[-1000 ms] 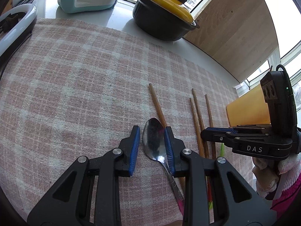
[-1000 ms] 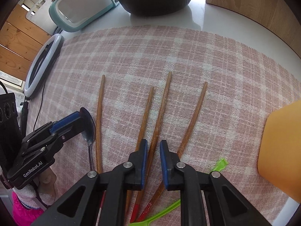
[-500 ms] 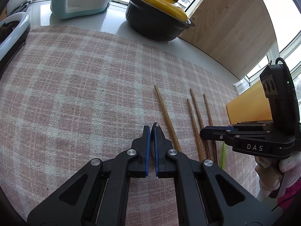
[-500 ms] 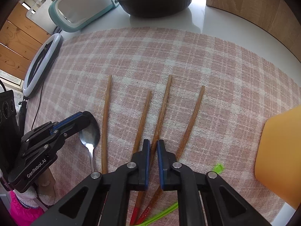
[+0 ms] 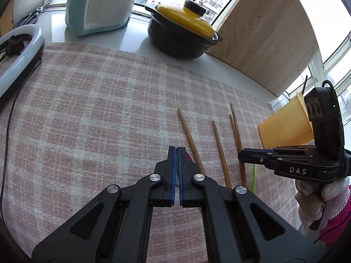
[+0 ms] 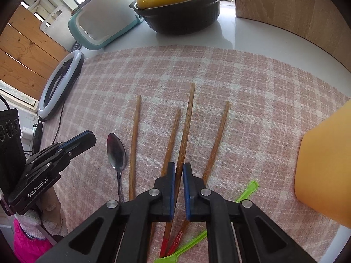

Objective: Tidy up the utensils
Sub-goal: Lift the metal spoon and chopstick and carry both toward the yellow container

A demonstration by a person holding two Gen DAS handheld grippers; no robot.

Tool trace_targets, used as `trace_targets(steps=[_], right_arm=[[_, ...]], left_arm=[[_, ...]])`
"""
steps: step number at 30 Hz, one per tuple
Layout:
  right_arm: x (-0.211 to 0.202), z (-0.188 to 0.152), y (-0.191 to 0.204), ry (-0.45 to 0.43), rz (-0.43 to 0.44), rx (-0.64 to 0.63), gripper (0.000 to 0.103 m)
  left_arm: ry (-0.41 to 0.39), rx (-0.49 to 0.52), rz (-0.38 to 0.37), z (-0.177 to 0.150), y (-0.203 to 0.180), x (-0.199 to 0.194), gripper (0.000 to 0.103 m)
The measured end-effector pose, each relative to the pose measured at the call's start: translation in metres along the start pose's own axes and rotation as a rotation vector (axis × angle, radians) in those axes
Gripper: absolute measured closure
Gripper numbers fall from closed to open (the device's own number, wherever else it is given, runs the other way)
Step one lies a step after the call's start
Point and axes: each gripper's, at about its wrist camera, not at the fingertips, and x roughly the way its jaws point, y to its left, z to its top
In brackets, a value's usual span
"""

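Table (image 6: 252, 37) covered by pink checked cloth (image 5: 98, 109). At far edge: wooden panel (image 5: 263, 32), teal-white appliance (image 5: 98, 4), black casserole pot (image 5: 179, 39) with yellow lid; ring light (image 6: 59, 83) at left. Orange cup (image 6: 324, 168) seen at right, near chopsticks.

Three chopsticks (image 6: 133, 144) laid loose on cloth, fanned. Spoon (image 6: 116, 151) lying left of them; green plastic utensil (image 6: 248, 189) partly hidden under right tongs (image 6: 179, 166).

Right tongs clamped on long chopstick (image 6: 189, 114). Left tongs (image 5: 176, 150) pressed together, nothing seen held; spoon just beside tips.
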Motion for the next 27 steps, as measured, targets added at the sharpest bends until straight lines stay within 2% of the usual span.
trace_targets(steps=[1,2,4,8,12,13,15,16,20,27], right_arm=[[-0.001,-0.002,0.000,0.000,0.000,-0.002,0.099],[-0.001,-0.003,-0.001,0.001,0.002,-0.002,0.099],[0.000,-0.004,0.000,0.004,0.000,-0.003,0.099],[0.004,-0.006,0.001,0.008,-0.005,0.002,0.099],[0.005,-0.006,0.000,0.010,-0.012,0.003,0.099],[0.005,-0.006,0.000,0.010,-0.014,0.004,0.099],[0.005,-0.006,-0.002,0.009,-0.018,0.007,0.099],[0.005,-0.006,-0.003,0.009,-0.020,0.009,0.099],[0.005,-0.007,-0.003,0.008,-0.026,0.012,0.099],[0.003,-0.007,-0.005,0.001,-0.025,0.018,0.099]], left_arm=[[0.018,-0.018,-0.018,0.001,0.003,0.003,0.093],[0.039,-0.033,-0.025,0.001,0.005,0.006,0.069],[0.039,-0.038,-0.005,-0.001,0.004,0.010,0.048],[0.052,0.055,0.054,-0.011,-0.013,0.018,0.049],[0.023,0.236,0.178,-0.026,-0.041,0.025,0.052],[0.011,0.260,0.204,-0.028,-0.045,0.027,0.055],[-0.007,0.296,0.242,-0.032,-0.051,0.030,0.069],[-0.016,0.314,0.263,-0.034,-0.054,0.031,0.084],[-0.040,0.294,0.228,-0.034,-0.057,0.031,0.094],[-0.055,0.286,0.193,-0.031,-0.061,0.026,0.102]])
